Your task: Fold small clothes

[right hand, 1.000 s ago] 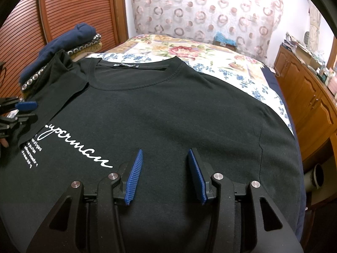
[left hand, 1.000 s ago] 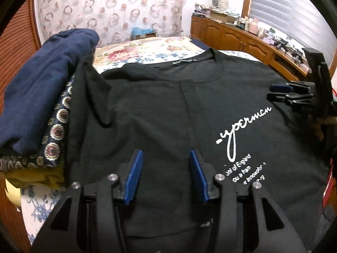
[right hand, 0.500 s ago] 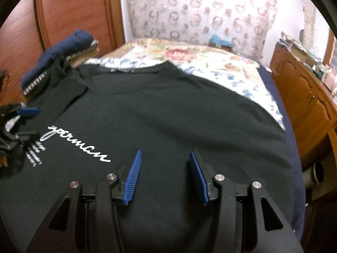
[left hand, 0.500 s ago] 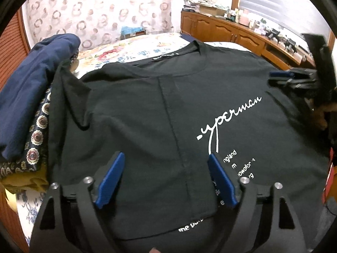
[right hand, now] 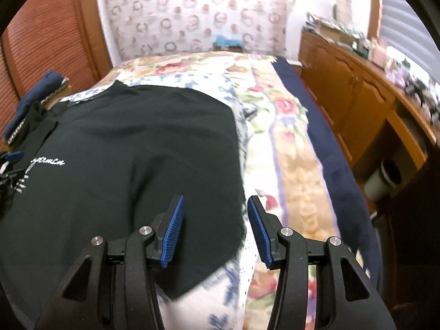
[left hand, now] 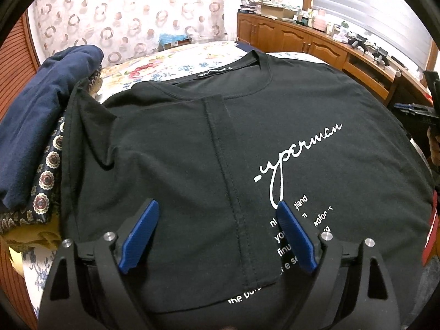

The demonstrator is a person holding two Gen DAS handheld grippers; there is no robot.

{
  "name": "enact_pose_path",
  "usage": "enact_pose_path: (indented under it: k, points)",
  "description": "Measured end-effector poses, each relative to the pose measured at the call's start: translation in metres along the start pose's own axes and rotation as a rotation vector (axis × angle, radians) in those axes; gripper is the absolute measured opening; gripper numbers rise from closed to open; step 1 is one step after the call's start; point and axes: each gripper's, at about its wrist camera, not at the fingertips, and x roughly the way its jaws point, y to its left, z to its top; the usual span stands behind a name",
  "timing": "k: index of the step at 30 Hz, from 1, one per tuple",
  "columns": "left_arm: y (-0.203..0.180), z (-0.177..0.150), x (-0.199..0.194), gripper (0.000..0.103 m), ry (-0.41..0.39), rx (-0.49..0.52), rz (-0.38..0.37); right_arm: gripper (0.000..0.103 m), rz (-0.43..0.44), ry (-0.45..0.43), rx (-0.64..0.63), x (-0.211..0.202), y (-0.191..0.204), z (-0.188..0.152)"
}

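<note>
**Second side fold: setting up the right-hand grasp**

On the floral bed [right hand: 288, 137] lies the black T-shirt [left hand: 288, 104], chest print up, its left side already folded inward. Left tool [left hand: 217, 233] hovers over that fold, blue pads wide apart, holding nothing. Right tool [right hand: 214, 228] is likewise spread and empty, straddling the shirt's unfolded right edge. Judgement: pinch hem and shoulder on that edge, lift low, lay it parallel to the first fold. Folded pile [left hand: 46, 126] sits alongside.
</note>
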Motion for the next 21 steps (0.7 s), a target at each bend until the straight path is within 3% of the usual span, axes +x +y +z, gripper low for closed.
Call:
enact_pose_path:
  k: [9, 14, 18, 21]
  points:
    - [-0.004, -0.002, -0.002, 0.088, -0.003, -0.043, 0.029, 0.048, 0.072, 0.014, 0.071, 0.002, -0.011, -0.018]
    - [-0.006, -0.003, -0.010, 0.088, -0.035, -0.078, 0.013, 0.032, 0.107, -0.006, 0.068, 0.001, -0.006, -0.021]
    - [-0.009, -0.004, -0.020, 0.088, -0.068, -0.100, 0.013, 0.014, 0.042, -0.024, 0.022, -0.004, -0.001, -0.020]
    - [-0.010, -0.005, -0.032, 0.088, -0.128, -0.115, 0.021, 0.010, 0.019, -0.016, -0.015, -0.003, -0.001, -0.019]
